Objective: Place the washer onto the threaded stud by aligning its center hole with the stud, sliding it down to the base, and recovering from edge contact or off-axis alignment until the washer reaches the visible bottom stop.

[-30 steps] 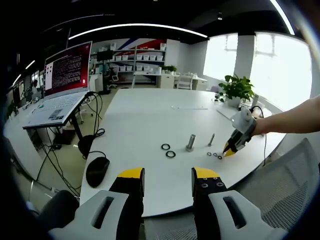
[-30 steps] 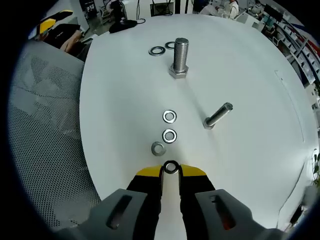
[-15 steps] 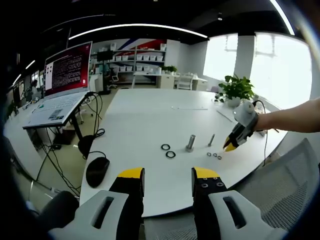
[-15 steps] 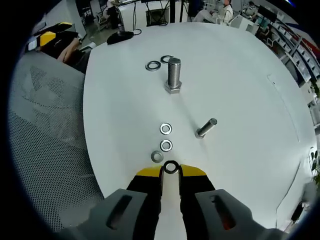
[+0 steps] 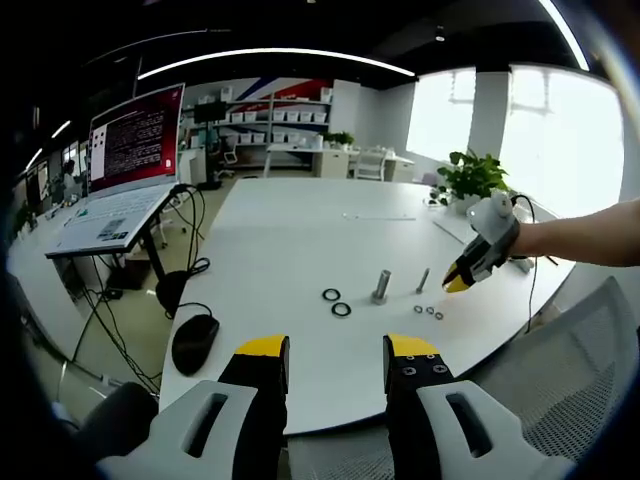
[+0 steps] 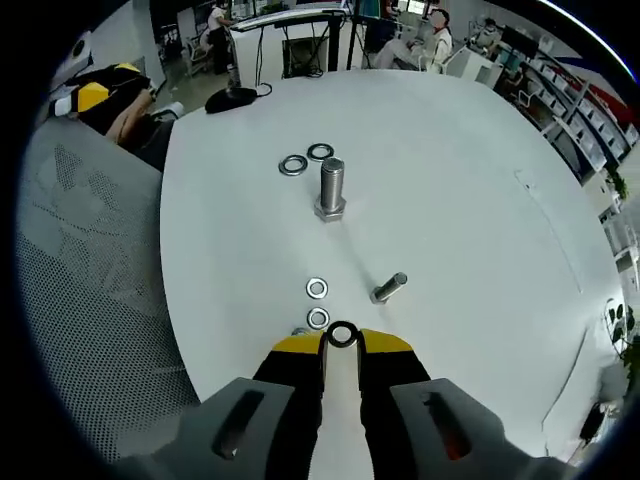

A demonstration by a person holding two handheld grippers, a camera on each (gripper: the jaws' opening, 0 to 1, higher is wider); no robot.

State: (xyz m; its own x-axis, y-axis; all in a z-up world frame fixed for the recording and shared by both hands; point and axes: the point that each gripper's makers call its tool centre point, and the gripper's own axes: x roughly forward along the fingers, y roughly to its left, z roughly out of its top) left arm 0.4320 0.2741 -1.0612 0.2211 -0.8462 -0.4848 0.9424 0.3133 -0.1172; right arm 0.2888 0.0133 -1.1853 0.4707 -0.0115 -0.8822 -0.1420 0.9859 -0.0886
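An upright threaded stud (image 6: 331,190) stands on the white table (image 6: 460,230), seen too in the left gripper view as the stud (image 5: 382,285). My right gripper (image 6: 342,346) is shut on a small washer (image 6: 342,335), held above the table short of the stud. From the left gripper view the right gripper (image 5: 458,285) hangs in the air to the right of the stud, held by a person's arm (image 5: 590,235). My left gripper (image 5: 337,352) stands open with nothing between its fingers, near the table's front edge.
A second bolt (image 6: 389,288) lies on its side. Two small washers (image 6: 317,289) lie just ahead of my right jaws, two larger washers (image 6: 293,165) beyond the stud. A mouse (image 5: 195,342), a laptop (image 5: 115,215), a plant (image 5: 472,180) and a mesh chair (image 6: 80,300) surround the table.
My right gripper has risen and drawn back from the table with the washer in it, so the stud and loose washers look smaller. The left gripper has stayed put.
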